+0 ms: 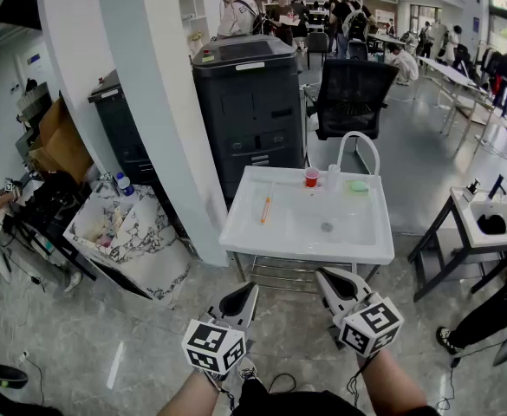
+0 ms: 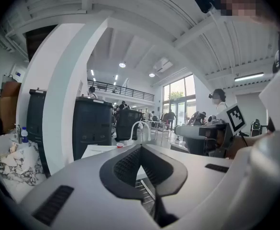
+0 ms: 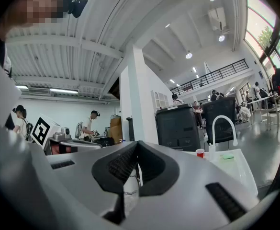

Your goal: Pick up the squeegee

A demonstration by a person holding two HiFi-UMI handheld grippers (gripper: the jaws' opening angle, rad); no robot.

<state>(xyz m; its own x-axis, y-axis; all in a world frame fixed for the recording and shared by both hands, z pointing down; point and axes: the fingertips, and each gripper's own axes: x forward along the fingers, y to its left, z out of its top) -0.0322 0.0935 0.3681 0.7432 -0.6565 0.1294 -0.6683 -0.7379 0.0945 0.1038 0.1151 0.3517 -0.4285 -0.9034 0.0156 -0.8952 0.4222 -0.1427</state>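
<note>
Both hand-held units are hanging at 6 o'clock of the head view, short of the white sink table (image 1: pixel 244 234) and not touching it. L gripper (image 1: pixel 244 296): jaws are sitting pressed together, nothing btwn them. R gripper (image 1: pixel 333 282): same, pads are meeting, empty. Squeegee (image 1: pixel 265 208): a slim orange item is lying flat on the table's L deck, beside the basin and apart from all else; the ID is a judgement, as it is too small to confirm a blade. Its long axis is running approx 12-to-6, leaning slightly toward 1. From the L gripper it is lying at approx 12–1 o'clock, and from the R gripper at approx 10–11, further off, so the L unit is the nearer. The pick is prob. calling for the jaws to open first, then close across the handle from 9 to 3. Count: squeegee x1, red cup (image 1: pixel 312 178) x1, small white bottle (image 1: pixel 333 177) x1, green sponge (image 1: pixel 358 185) x1, faucet (image 1: pixel 358 140) x1, grippers x2. A second sink (image 1: pixel 463 215) is standing well apart at 3 o'clock.
</note>
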